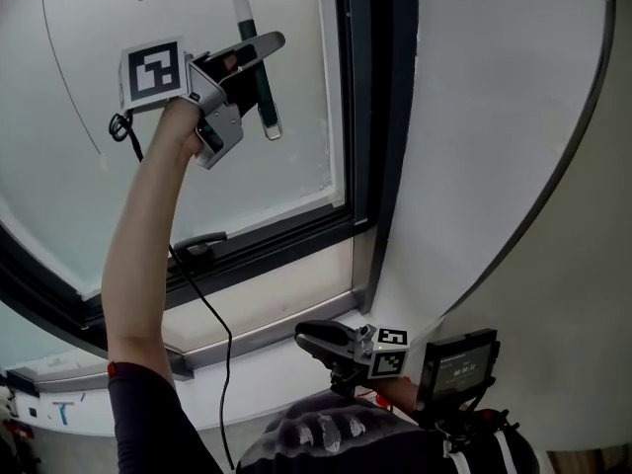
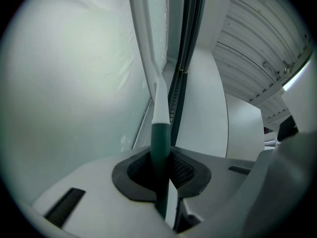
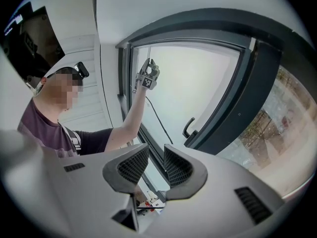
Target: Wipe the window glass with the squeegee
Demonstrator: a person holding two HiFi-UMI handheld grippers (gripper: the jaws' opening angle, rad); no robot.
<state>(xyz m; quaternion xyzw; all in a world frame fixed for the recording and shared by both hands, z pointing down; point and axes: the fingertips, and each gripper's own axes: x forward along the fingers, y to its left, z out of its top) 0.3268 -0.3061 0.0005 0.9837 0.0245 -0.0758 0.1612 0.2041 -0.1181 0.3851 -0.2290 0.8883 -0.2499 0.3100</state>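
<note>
The squeegee (image 1: 267,97) is high up at the window glass (image 1: 89,176). Its white blade bar is at the top and its dark green handle hangs down and slightly to the right. The left gripper (image 1: 259,52) holds it with the arm stretched upward. In the left gripper view the jaws are clamped on the green handle of the squeegee (image 2: 159,133), with a dark ribbed pad pressing on each side. Above the grip, the white neck and blade run up along the frosted glass (image 2: 64,83), close to the dark window frame (image 2: 185,58). Whether the blade touches the pane or sits just off it cannot be told.

A black cable (image 1: 202,294) drops from the left gripper, past the forearm and down in front of the pale sill (image 1: 276,309). A dark window handle (image 1: 200,242) sits on the lower frame, below the gripper. A white curved wall (image 1: 474,166) stands to the right of the frame.

The right gripper (image 1: 321,339) is low, near the person's body and well apart from the squeegee. A small screen device (image 1: 457,363) is just beside it. In the right gripper view the jaws of the right gripper (image 3: 151,165) stand apart with nothing between them. They point toward the window, where the raised left gripper (image 3: 147,77) and the window handle (image 3: 189,128) show.
</note>
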